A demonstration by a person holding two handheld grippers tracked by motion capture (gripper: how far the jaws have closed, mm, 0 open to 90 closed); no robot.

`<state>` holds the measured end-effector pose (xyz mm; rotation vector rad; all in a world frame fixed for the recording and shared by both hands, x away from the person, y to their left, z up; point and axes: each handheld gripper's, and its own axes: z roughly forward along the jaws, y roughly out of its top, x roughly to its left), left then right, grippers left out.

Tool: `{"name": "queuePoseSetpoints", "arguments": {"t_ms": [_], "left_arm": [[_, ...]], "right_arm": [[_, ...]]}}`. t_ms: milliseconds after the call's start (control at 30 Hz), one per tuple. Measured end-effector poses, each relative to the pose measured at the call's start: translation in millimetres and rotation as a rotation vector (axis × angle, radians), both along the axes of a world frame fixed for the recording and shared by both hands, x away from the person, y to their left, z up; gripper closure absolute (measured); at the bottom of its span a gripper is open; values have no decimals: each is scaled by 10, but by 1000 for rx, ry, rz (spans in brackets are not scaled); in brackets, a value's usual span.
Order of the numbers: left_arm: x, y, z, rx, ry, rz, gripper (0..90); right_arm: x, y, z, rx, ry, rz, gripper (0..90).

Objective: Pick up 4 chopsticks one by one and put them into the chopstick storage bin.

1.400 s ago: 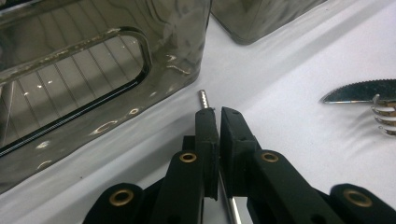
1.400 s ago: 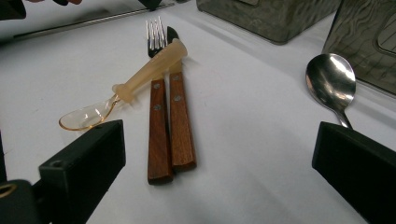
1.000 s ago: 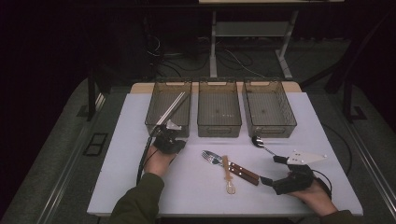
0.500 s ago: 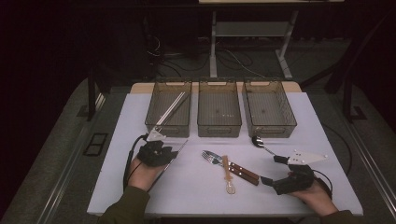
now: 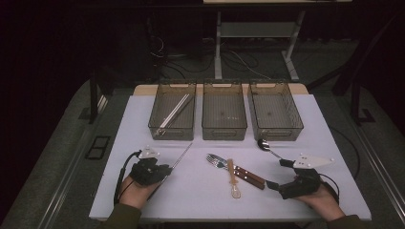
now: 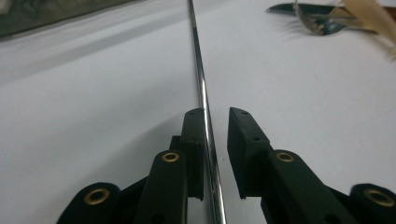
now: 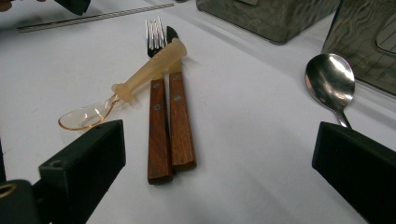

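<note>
In the high view, the left gripper [image 5: 165,172] sits near the front left corner of the white tabletop [image 5: 119,138], held by the person's left hand [image 5: 136,188]. A single metal chopstick [image 5: 180,156] runs from between its jaws on a slant toward the left bin [image 5: 155,125], which stands at the far edge and already holds more chopsticks [image 5: 174,110]. The middle bin [image 5: 224,129] and right bin [image 5: 277,130] stand beside it in a row. Near the front right corner the right gripper [image 5: 277,174] rests in the right hand [image 5: 322,200], its jaws spread wide with nothing between them. Between the two grippers, toward the front edge, lie a fork [image 5: 217,161], a knife [image 5: 248,175] with a wooden handle and a pale plastic spoon [image 5: 232,179] across them; a metal spoon [image 5: 266,145] lies just in front of the right bin.

In the left gripper view, the chopstick [image 6: 201,84] lies along the inner face of the left-hand jaw (the other jaw stands a little clear of it), so the grip is slack, not clenched; the jaws have just been closing.

In the right gripper view, the black jaws stand far apart, released, framing the wooden handles of the fork [image 7: 156,116] and knife [image 7: 180,116], the plastic spoon [image 7: 140,77] and the metal spoon [image 7: 329,79].
</note>
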<state>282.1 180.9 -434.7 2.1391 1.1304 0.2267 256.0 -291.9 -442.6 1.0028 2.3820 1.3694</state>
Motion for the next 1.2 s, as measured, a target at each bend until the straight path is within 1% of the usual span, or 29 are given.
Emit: {"name": "queuePoseSetpoints", "arguments": {"t_ms": [100,167,400,500,667,833,967,1067,1200], "left_arm": [[7,-21,-27,15,9,-5,782],[8,-40,-44,35,15,-11,791],[2,-46,-63,41,-1,-12,811],[9,-42,-62,42,1,-19,830],[21,-65,-45,70,-3,-38,846],[37,-42,-49,49,9,-40,849],[40,-37,-45,48,9,-45,849],[39,-35,-28,37,6,-49,849],[35,-23,8,22,-8,-51,849]], "right_arm": [[1,-1,0,1,0,0,25],[2,0,-2,1,1,0,25],[2,4,-4,0,0,1,25],[0,9,-4,0,0,3,25],[0,10,-2,0,0,4,25],[0,4,2,2,-4,5,25],[-1,7,2,2,-2,5,25],[-2,6,4,2,-4,6,25],[1,5,2,2,-3,5,25]]}}
